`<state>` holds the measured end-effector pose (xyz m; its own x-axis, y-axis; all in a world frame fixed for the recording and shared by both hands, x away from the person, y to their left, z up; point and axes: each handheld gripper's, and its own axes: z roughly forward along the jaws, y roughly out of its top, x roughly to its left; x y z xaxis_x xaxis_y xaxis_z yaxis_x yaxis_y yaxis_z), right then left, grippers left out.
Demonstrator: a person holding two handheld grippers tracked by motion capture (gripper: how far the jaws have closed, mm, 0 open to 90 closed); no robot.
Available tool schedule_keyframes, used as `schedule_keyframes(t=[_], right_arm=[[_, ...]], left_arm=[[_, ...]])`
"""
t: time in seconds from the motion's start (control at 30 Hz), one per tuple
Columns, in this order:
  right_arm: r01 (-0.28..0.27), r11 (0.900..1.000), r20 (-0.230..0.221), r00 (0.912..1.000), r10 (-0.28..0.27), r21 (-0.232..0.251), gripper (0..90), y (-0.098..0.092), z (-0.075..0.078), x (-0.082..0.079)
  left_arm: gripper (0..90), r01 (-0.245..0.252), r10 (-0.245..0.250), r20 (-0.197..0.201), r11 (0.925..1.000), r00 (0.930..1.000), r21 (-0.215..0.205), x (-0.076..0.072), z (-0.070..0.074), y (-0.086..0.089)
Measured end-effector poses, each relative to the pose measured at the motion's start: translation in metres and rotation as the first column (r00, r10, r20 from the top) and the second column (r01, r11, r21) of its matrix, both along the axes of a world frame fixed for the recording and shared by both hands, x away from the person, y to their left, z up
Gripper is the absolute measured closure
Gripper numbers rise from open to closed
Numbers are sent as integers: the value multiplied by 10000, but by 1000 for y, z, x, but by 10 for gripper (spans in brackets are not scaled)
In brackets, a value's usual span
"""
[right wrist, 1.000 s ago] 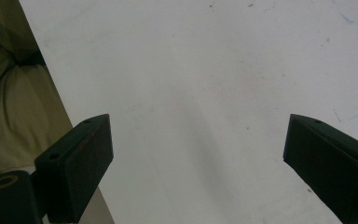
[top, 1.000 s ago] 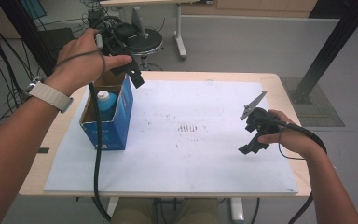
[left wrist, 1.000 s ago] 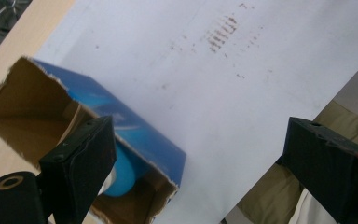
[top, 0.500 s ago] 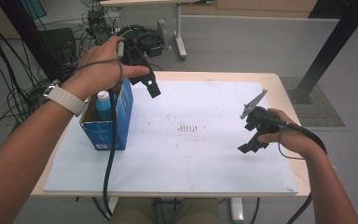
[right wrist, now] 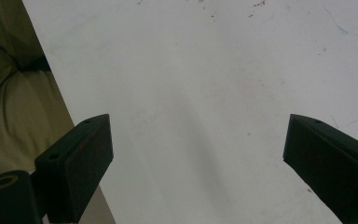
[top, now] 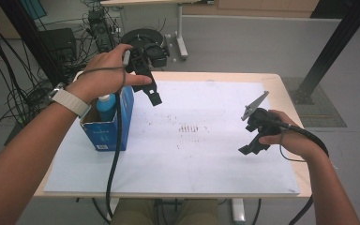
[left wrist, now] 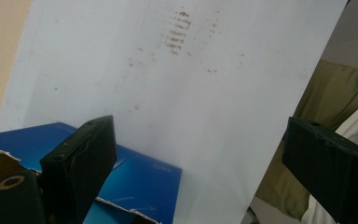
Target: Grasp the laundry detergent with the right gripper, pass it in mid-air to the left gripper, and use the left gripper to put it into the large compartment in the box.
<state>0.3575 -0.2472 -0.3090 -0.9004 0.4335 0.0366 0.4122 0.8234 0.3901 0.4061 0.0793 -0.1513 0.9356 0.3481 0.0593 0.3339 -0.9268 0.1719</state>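
As seen from above, no change across the table (top: 281,89) or its white sheet (top: 206,159). Same for the blue box (top: 110,136) at the sheet's left side, with the blue-capped bottle (top: 105,105) upright inside. Has swung off the box since a second ago and now hangs over the sheet, jaws wide apart and empty: so much for the left gripper (top: 153,96). Probably means drop-off done. Held low at right, the right gripper (top: 251,147), jaws likewise apart. Pale print on the box front, too small to read.

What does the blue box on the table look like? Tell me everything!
The blue box looks like cardboard, with a torn, open top showing brown inside. It stands upright at the left edge of the white sheet. A bottle with a blue cap stands inside. The left gripper hangs open just above it, not touching.
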Motion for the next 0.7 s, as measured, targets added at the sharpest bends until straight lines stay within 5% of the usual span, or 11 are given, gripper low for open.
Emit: schedule_keyframes(t=[0.7], right_arm=[[84, 9999, -92, 9999, -86, -137, 82, 1, -1, 2]], left_arm=[[106, 603, -591, -271, 9971, 9979, 462, 14, -9, 19]])
